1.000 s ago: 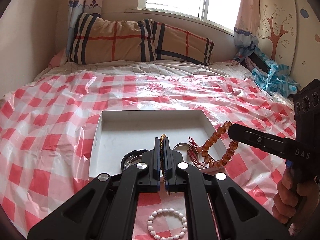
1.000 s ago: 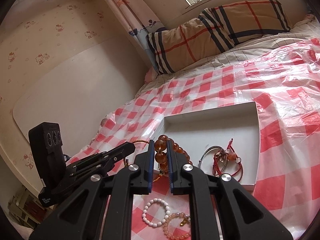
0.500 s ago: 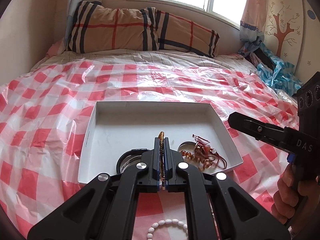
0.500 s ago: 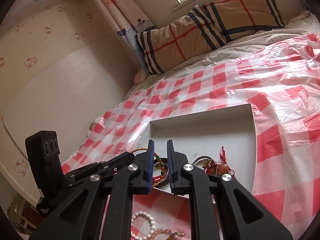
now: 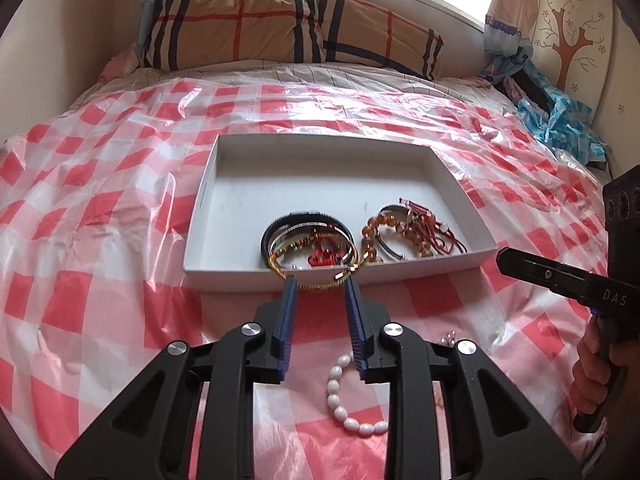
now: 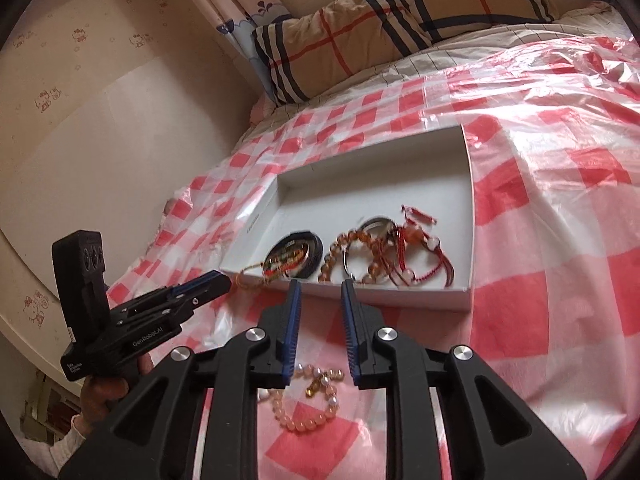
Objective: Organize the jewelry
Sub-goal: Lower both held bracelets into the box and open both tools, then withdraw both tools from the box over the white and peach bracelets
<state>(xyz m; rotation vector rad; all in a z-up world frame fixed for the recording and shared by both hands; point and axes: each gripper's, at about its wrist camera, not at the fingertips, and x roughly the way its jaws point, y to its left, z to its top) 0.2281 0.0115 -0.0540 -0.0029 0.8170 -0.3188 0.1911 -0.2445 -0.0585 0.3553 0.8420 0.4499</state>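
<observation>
A white tray [image 5: 320,142] lies on the checked sheet and holds a black bangle [image 5: 304,220], an amber bead bracelet [image 5: 370,240] and red cord bracelets [image 5: 436,232]. A gold braided bracelet [image 5: 316,286] is draped over the tray's near rim. My left gripper [image 5: 319,282] has its jaws opening, with the gold bracelet loose between the tips and the pads not pressing on it. My right gripper [image 6: 321,286] is also opening, just short of the tray [image 6: 468,200], with nothing between its jaws. The amber bracelet [image 6: 340,248] rests inside.
A white bead bracelet [image 5: 344,400] and a pink bead bracelet [image 6: 308,412] lie on the sheet below the grippers. Plaid pillows [image 5: 280,24] lie at the bed's head. Blue crumpled cloth [image 5: 560,120] sits at the right edge. A wall runs along the bed's left side.
Both grippers sank and their jaws parted. The left let go of the gold bracelet, now across the tray's rim. The right let go of the amber beads, now in the tray.
</observation>
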